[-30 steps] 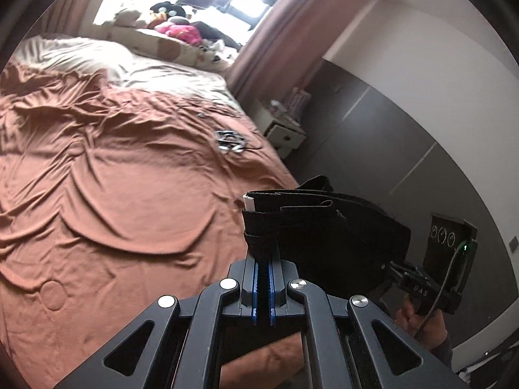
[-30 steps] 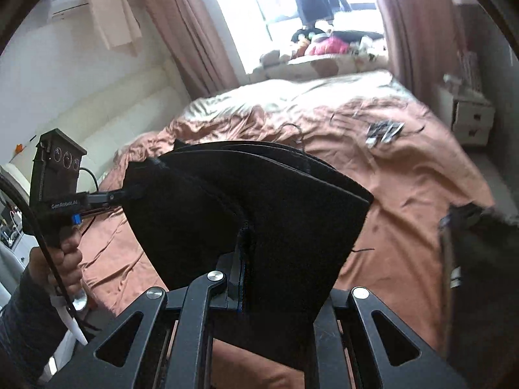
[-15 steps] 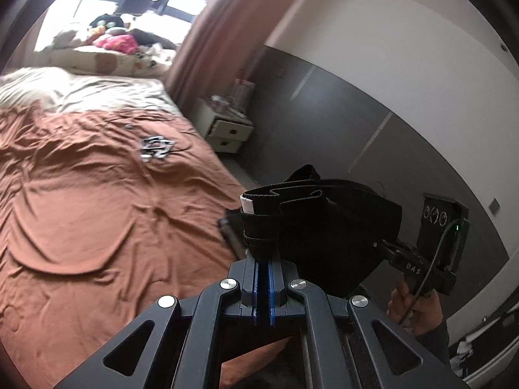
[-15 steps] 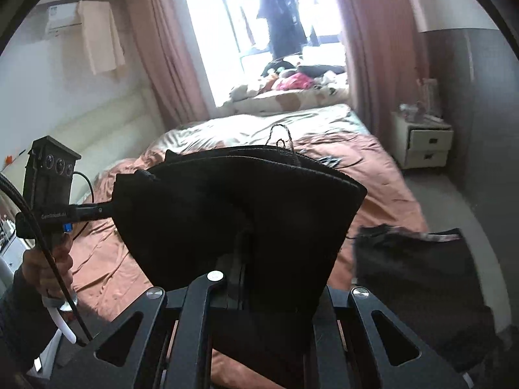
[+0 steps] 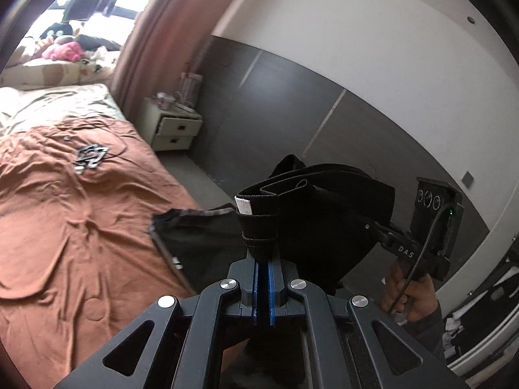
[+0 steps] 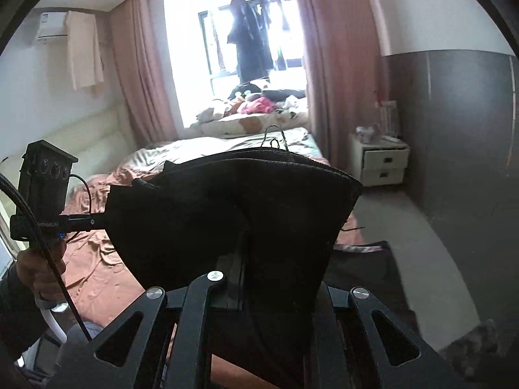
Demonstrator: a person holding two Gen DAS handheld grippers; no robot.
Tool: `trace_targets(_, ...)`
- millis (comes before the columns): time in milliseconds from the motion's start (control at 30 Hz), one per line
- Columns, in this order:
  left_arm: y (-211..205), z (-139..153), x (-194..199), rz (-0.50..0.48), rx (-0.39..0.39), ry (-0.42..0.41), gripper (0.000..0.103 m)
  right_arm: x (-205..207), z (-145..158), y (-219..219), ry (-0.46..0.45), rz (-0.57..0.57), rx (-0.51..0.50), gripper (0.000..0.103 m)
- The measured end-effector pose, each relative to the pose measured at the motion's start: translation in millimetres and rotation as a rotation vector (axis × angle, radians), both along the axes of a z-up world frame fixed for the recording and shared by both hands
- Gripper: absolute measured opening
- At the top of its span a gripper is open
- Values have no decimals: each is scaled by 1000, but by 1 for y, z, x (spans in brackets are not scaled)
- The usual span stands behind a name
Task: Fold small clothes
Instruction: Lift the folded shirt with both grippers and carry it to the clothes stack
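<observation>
Left claw [image 5: 263, 253] clamped on waistband, right claw [image 6: 241, 253] clamped on far edge: black garment [image 5: 327, 214] kept doubled, clear of bed [image 5: 81, 214]. Presumably bound for folded dark garment [image 5: 198, 240] at bed edge.

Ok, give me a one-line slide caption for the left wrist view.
Left gripper shut on a black garment, right gripper holding its far side above the brown bed.

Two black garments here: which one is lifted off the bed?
The black garment clamped between both claws; the other dark garment lies flat at the bed's edge.
</observation>
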State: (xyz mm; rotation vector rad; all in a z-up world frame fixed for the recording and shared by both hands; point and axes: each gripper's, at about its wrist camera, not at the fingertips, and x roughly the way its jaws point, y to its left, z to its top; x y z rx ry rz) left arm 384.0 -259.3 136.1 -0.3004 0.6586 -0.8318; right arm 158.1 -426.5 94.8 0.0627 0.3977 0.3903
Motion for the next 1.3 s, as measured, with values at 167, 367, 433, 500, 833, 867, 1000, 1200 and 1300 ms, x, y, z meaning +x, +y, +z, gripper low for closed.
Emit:
trace_targets(167,-25,2,-7,-67,-17,-8,4,-19,4,2,-10,-46,-7,8)
trace_targets(367,-50,-3,-3,-132,-34,-2,4,-22,3,5,1,-98,-17,8)
trace_targets(433,-56,-12,6,-143,-38,17,4,-19,1,11,14,-112,-25,8)
trace_targets(500,-61,-20,12,-153,-36,37,4,-13,6,12,25,-120,-36,8)
trace_targets(833,-73,-54,65,-128,-31,110,4,40,8,34,86,-148,-45,8)
trace_targets(867,-73,-55,71,-122,-33,113,4,43,8,35,90,-149,-42,8)
trace_targets(1000,-75,-62,98,-103,-37,134,4,57,1,35,112,-160,-30,8)
trace_targets(1200,-82,-85,139,-88,-37,176,4,85,-16,25,172,-176,-14,8)
trace_targets(1300,-87,-100,161,-84,-32,200,4,102,-20,20,201,-181,-7,8)
